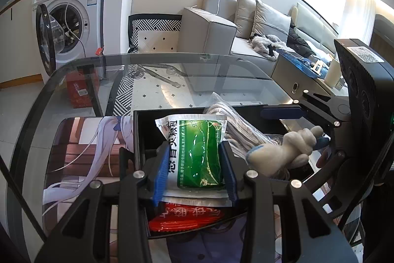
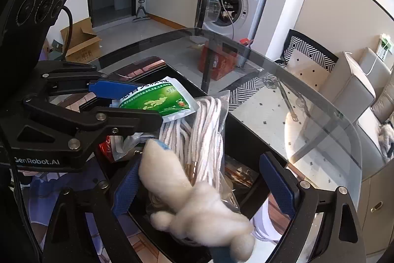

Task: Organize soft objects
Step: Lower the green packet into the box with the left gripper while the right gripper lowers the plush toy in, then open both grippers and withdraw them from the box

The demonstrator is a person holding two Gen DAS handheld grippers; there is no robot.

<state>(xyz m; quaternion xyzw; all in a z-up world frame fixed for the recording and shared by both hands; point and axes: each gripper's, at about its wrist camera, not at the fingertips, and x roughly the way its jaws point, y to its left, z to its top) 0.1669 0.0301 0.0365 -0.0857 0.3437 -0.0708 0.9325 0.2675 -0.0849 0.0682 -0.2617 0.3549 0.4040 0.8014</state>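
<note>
My left gripper (image 1: 194,159) is shut on a green and white sachet (image 1: 199,149), held over an open black box (image 1: 172,113). In the right wrist view the left gripper (image 2: 138,102) comes in from the left with the same sachet (image 2: 157,101). A white plush toy (image 2: 194,203) rests across the box between the spread fingers of my right gripper (image 2: 202,164), leaning on the left pad; the right pad stands clear of it. Inside the box lie a clear bag of pale cord (image 2: 204,125) and a red packet (image 1: 187,218).
The box sits on a printed mat (image 1: 81,154) on a round glass table (image 1: 172,65). A washing machine (image 1: 69,16) with its door open stands beyond, with a sofa (image 1: 246,24) to the right and a cardboard carton (image 2: 81,41) on the floor.
</note>
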